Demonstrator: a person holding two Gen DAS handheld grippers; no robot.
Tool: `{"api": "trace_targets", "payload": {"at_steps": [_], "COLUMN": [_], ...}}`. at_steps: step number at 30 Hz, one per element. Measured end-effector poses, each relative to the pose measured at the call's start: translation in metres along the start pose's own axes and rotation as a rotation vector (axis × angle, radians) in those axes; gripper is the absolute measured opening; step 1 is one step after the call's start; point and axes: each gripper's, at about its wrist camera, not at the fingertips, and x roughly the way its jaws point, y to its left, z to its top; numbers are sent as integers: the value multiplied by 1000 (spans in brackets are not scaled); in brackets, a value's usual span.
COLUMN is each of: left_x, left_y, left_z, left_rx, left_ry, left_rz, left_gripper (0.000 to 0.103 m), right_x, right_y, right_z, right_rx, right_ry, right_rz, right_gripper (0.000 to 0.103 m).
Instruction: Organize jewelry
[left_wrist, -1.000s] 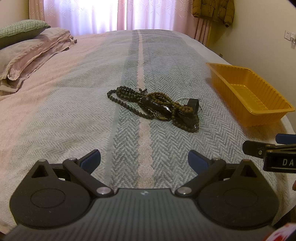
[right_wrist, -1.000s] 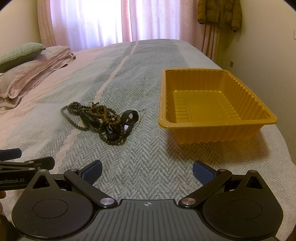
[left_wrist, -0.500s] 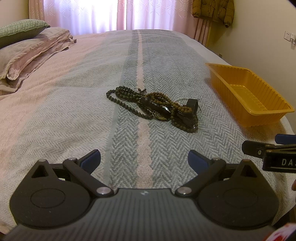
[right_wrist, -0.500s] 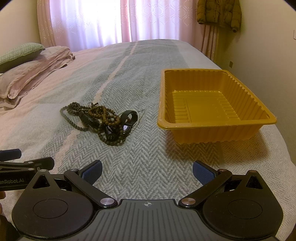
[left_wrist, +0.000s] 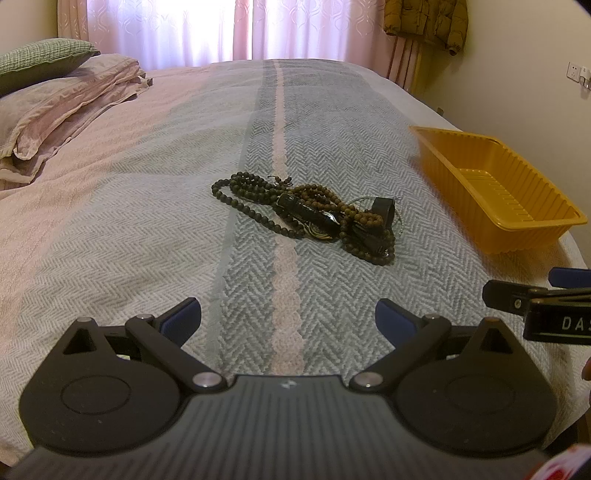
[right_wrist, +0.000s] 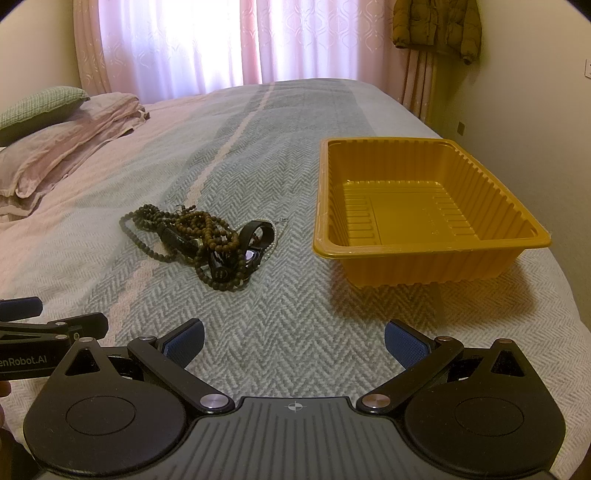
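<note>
Ahead of our left gripper (left_wrist: 288, 314), fingers spread and empty, the jewelry pile (left_wrist: 306, 218) lies on the bed (left_wrist: 110, 221), stretched left-to-right; our right gripper (right_wrist: 293, 338), likewise unclenched, faces the empty yellow tray (right_wrist: 428, 251).

Bedspread (right_wrist: 295, 306) is grey-white herringbone with a pale pink stripe; on it sit dark brown prayer beads (right_wrist: 207, 236) and, right of them, an orange-yellow ribbed tray (right_wrist: 424, 251). Curtains (right_wrist: 207, 40) behind are pink.
</note>
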Motion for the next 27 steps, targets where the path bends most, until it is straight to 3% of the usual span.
{"api": "trace_targets", "payload": {"at_steps": [10,15,22,27], "left_x": [0,1,6,14], "left_y": [0,3,10,12], "left_z": [1,4,15,20], "left_rx": [-1,-49,-87,-125], "left_ry": [-1,2,-7,-8], "left_rz": [-4,-49,-84,-116], "left_gripper": [100,99,100,101], "right_x": [0,-9,-43,-53], "right_y": [0,-13,-70,-130], "right_z": [0,5,33,68], "right_rx": [4,51,151,214], "right_ry": [-1,-33,-174,-223], "right_rz": [2,32,77,32], "right_gripper": [103,103,103,103]}}
